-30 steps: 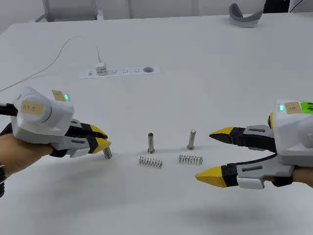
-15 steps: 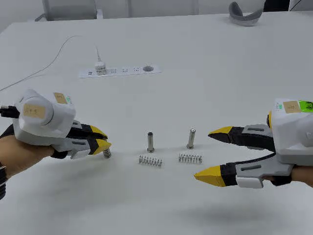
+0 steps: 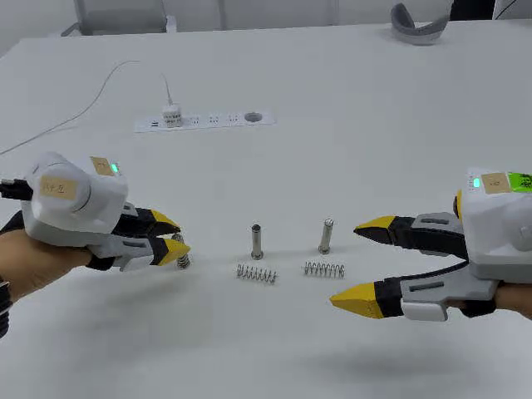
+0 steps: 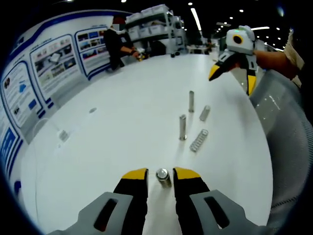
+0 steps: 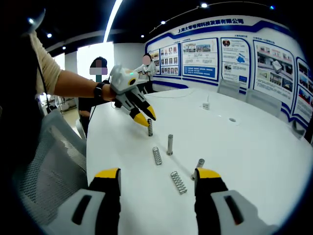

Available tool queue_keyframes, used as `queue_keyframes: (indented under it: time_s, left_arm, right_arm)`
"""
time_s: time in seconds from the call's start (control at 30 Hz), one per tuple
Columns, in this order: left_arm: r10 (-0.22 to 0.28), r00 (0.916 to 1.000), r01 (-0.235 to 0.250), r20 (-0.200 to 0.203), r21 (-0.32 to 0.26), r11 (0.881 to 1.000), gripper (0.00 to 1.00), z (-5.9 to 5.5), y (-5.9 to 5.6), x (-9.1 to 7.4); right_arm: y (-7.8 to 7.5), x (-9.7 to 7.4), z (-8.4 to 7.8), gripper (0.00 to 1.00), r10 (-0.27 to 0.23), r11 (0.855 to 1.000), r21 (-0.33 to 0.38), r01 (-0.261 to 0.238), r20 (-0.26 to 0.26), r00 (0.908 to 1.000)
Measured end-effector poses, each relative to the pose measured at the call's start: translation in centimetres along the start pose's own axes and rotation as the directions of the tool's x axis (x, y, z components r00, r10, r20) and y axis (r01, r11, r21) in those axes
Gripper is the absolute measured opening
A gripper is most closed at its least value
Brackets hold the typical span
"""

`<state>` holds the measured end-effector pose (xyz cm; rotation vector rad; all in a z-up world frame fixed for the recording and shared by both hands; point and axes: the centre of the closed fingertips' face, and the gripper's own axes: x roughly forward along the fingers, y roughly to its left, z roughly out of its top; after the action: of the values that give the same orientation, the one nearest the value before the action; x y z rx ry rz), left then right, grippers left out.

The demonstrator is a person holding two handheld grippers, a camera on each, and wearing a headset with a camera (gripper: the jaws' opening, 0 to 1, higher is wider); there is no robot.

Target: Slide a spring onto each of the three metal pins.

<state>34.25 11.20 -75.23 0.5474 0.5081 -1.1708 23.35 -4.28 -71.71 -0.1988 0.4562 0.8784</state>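
Observation:
Three small metal pins stand on the white table [image 3: 349,125]. The left pin [image 3: 183,259] wears a spring and sits just off the tips of my left gripper [image 3: 173,236]. In the left gripper view that sprung pin [image 4: 163,176] stands between the slightly parted jaws of the left gripper [image 4: 160,175], with small gaps either side. The middle pin [image 3: 256,242] and right pin [image 3: 326,236] are bare. One loose spring [image 3: 255,273] lies before the middle pin, another spring [image 3: 324,269] before the right pin. My right gripper [image 3: 363,263] hovers wide open to their right, holding nothing.
A white power strip [image 3: 205,121] with a plugged adapter [image 3: 172,115] and a trailing cable lies farther back. A grey curved object [image 3: 420,25] rests at the far right edge. People stand by the table's far end [image 5: 146,68].
The left gripper's jaws have parted a little and it has drawn slightly back from the sprung pin. The right gripper has barely moved.

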Motion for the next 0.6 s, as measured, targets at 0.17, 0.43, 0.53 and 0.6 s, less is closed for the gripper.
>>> queue_keyframes:
  time_s: [0.17,0.43,0.53,0.6]
  left_arm:
    - [0.021,0.9996,-0.021,0.021,-0.022,1.000,0.26,0.3,0.4,-0.6]
    - [0.053,0.9952,-0.049,0.082,-0.048,0.998,0.33,1.7,0.6,-2.0]
    - [0.063,0.9922,-0.059,0.107,-0.042,0.997,0.35,2.4,0.4,-2.6]
    - [0.067,0.9897,-0.062,0.126,-0.042,0.997,0.35,2.9,0.3,-3.0]
  right_arm:
    - [0.0,0.0,0.0,0.62,0.002,1.000,-0.003,-0.002,-0.003,1.0000]
    - [0.3,0.1,0.2,0.61,0.008,1.000,-0.004,-0.008,-0.003,1.0000]
    - [0.3,0.2,0.3,0.61,0.010,1.000,-0.004,-0.010,-0.005,0.9999]
    - [0.4,0.2,0.3,0.61,0.012,1.000,-0.005,-0.012,-0.005,0.9999]
